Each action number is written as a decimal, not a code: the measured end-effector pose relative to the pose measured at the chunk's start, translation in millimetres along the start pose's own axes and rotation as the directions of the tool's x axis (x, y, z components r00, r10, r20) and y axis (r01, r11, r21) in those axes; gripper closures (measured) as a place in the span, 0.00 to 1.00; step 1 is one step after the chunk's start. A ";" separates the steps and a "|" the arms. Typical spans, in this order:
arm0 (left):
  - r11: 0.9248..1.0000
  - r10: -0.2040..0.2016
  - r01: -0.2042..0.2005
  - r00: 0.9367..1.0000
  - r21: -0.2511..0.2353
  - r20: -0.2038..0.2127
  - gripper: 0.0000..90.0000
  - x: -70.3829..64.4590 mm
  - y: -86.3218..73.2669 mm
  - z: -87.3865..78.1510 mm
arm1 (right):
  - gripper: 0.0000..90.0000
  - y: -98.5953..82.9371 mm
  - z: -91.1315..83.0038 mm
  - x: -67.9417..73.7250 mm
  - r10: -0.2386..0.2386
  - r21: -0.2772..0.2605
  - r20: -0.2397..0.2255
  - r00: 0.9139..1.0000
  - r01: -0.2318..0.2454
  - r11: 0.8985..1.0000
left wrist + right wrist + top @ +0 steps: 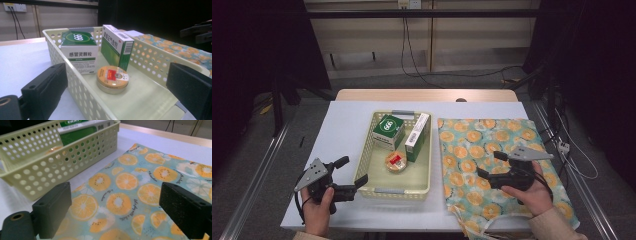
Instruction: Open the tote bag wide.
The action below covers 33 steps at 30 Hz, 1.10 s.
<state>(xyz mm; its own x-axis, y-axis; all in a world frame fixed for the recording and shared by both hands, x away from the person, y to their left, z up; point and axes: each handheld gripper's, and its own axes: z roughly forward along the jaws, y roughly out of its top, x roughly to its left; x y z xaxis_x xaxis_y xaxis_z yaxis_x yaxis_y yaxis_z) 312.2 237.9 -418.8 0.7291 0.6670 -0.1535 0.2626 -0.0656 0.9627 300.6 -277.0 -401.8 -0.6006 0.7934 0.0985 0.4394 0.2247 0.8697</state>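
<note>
- Round tin (112,79): lies flat on the basket (366,156) floor, near end, just in front of the two upright green boxes (388,131).
- I judge it light, rigid and slick, with a glossy lid likely to slip under a top pinch. Best hold is across the low side wall.
- Left tool (351,175): jaws spread, empty, straddling the basket's near corner.
- Right tool (490,164): jaws spread, empty, hovering above the orange-print cloth (507,142) on the table (342,120).
</note>
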 end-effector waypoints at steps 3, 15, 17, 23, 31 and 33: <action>1.000 -0.008 0.008 1.000 -0.008 -0.005 0.04 1.4 -0.1 -1.4 | 0.18 4.0 20.4 10.3 -0.006 0.047 -0.040 0.999 0.008 0.999; 1.000 -0.002 0.002 1.000 0.013 -0.008 0.04 -2.0 -0.5 0.0 | 0.22 -9.9 69.9 57.2 -0.068 0.175 -0.164 0.984 0.097 0.980; 1.000 0.000 0.000 1.000 0.020 -0.011 0.04 -1.8 -0.8 -0.2 | 0.22 -14.5 73.0 66.6 -0.073 0.194 -0.205 0.976 0.114 0.974; 1.000 0.002 -0.002 1.000 0.020 -0.015 0.04 -2.2 -1.0 -1.8 | 0.22 -27.4 66.0 90.3 -0.125 0.224 -0.264 0.956 0.187 0.956; 1.000 0.004 -0.004 1.000 0.016 -0.017 0.04 -4.9 0.9 -2.5 | 0.68 -37.5 56.1 89.6 -0.201 0.255 -0.247 0.948 0.263 0.930; 1.000 0.004 -0.004 1.000 0.015 -0.015 0.04 -5.1 1.2 -2.5 | 0.82 -35.9 57.6 84.3 -0.199 0.253 -0.253 0.947 0.263 0.931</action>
<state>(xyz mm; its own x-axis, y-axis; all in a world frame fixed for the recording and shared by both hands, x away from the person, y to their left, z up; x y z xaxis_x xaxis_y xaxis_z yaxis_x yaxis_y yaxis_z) 307.2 236.3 -416.3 0.7207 0.6777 -0.1458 0.2689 -0.0794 0.9599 272.6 -185.6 -452.6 -0.8251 0.5634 0.0424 0.4198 0.5611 0.7134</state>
